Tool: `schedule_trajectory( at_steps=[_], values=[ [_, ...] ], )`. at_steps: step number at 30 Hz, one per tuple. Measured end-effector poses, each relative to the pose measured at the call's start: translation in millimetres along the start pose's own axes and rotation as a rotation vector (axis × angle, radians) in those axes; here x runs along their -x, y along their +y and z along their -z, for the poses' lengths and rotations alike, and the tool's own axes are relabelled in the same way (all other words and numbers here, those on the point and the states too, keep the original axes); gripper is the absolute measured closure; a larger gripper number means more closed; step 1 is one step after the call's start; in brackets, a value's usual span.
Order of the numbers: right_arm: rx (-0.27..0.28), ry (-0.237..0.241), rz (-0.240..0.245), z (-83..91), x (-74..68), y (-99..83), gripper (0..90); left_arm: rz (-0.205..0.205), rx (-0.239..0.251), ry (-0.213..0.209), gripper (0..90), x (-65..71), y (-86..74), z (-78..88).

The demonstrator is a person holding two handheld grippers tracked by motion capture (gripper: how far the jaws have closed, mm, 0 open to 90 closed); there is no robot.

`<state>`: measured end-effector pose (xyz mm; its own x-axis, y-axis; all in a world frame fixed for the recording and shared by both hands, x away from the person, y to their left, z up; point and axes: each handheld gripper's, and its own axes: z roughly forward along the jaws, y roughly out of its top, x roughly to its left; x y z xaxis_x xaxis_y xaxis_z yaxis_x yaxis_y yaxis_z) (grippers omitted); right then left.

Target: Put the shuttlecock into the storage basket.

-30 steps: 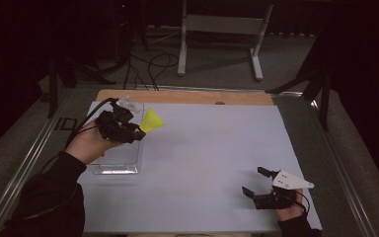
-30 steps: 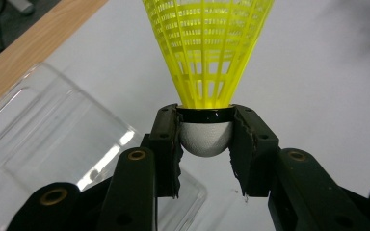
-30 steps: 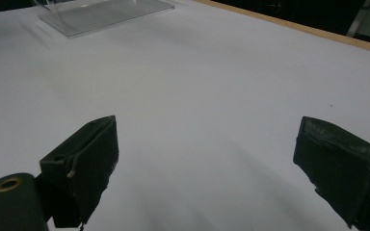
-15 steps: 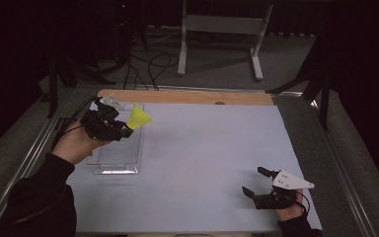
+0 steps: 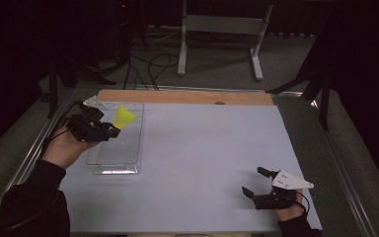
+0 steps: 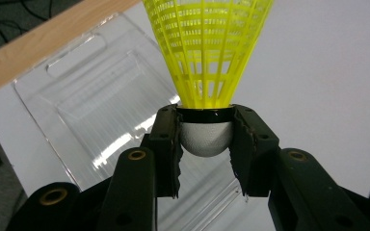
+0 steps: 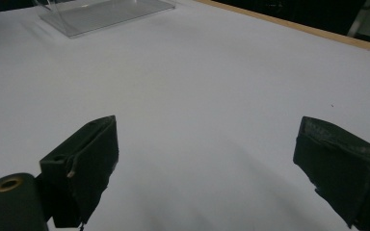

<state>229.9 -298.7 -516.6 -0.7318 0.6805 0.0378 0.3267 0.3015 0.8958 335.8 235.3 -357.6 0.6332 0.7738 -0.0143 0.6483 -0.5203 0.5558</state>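
At the upper left of the high view, the left claw [image 5: 109, 129] is clamped on a yellow shuttlecock [image 5: 124, 117], holding it above a clear plastic tray [image 5: 128, 157] that lies on the white bench [image 5: 207, 163]. In the left claw view the two black jaws pinch the shuttlecock's [image 6: 207, 57] grey rounded cap from either side just under its black band, with the yellow lattice skirt fanning up toward the top of the frame and the tray [image 6: 91, 96] spread below and to the left. The right claw [image 5: 260, 181] sits low at the lower right of the high view, its jaws wide apart and nothing between them; its own view looks across bare bench [image 7: 212, 86] toward the tray [image 7: 106, 12] at the upper left. The step in hand appears to be carrying the shuttlecock to the tray. The next move probably calls for lowering it into the tray's recessed middle and then easing the jaws apart, gently enough that the light shuttlecock does not tip or roll out.
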Motion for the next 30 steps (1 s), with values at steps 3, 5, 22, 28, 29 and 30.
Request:
schedule_trajectory(
  at_steps=[3, 5, 22, 28, 29, 30],
  values=[
    [-0.001, 0.000, 0.000, -0.3, 0.2, -0.2, 8.9, 0.018, 0.004, 0.008, 65.9, -3.6, -5.6, -3.0],
    [0.000, 0.001, -0.001, -0.2, 0.0, 0.0, 8.9, 0.027, 0.001, 0.012, 66.0, -6.1, -8.8, -4.3],
    [-0.002, 0.004, 0.001, -0.6, -0.2, 0.0, 8.8, 0.036, -0.002, 0.009, 65.9, -20.5, -40.2, -25.3],
    [-0.003, 0.003, -0.001, -0.6, -0.1, -0.1, 8.9, 0.057, -0.011, 0.015, 65.9, -28.2, -53.2, -32.8],
    [-0.002, 0.002, 0.000, -0.4, -0.4, 0.1, 8.9, 0.067, -0.017, 0.015, 65.9, -31.0, -57.7, -34.9],
    [-0.002, 0.002, 0.000, -0.4, -0.4, 0.1, 8.9, 0.067, -0.017, 0.015, 65.9, -31.0, -57.7, -34.9]
  ],
)
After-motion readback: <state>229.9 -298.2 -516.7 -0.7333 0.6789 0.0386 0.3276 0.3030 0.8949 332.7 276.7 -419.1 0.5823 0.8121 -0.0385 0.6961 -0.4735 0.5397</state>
